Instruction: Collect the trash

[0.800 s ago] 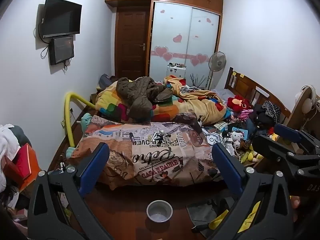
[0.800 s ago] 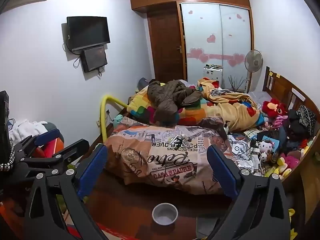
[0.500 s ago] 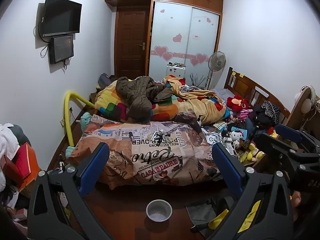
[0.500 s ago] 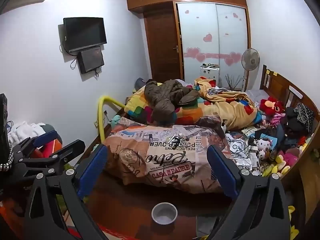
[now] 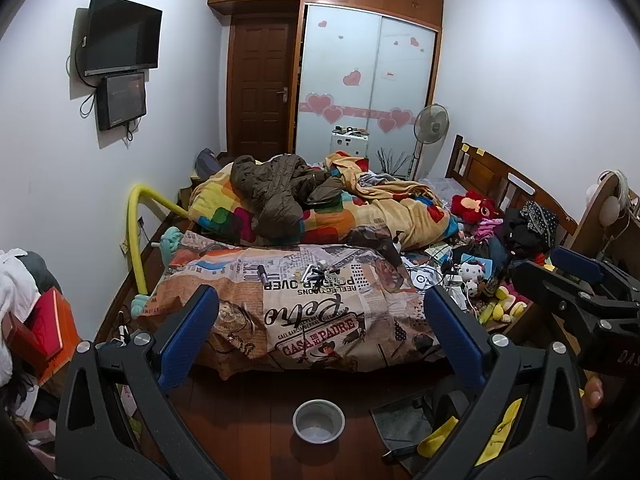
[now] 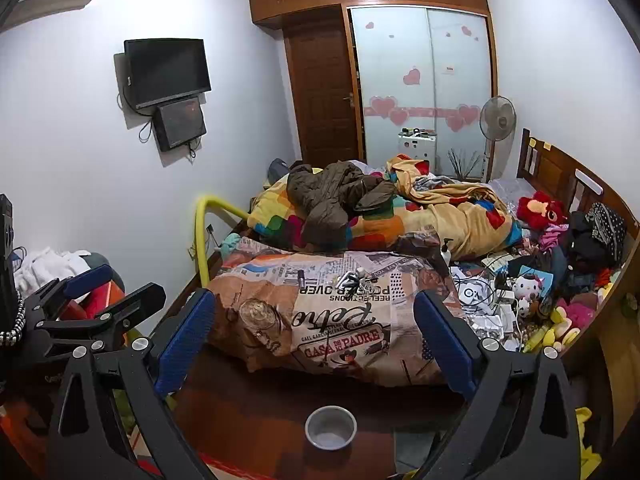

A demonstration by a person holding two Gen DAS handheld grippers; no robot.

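Far left on the wall: a television point(image 5: 122, 40) with a smaller screen point(image 5: 121, 100) under it. Below, a yellow hose point(image 5: 138, 232) curving beside the bed point(image 5: 500, 176). Left gripper point(image 5: 320, 324) held wide open over the near floor, nothing between the blue pads point(image 5: 188, 336). Centre: printed blanket point(image 5: 304, 312) with small bits of litter point(image 5: 320, 274) on top, well beyond both tools. Near centre on the floor, a metal bowl point(image 5: 319, 427). Farther back, a brown jacket point(image 5: 280, 192). Right gripper point(image 6: 316, 326) likewise released, empty. Far right: plush toys point(image 6: 540, 208) and a fan point(image 6: 497, 118).
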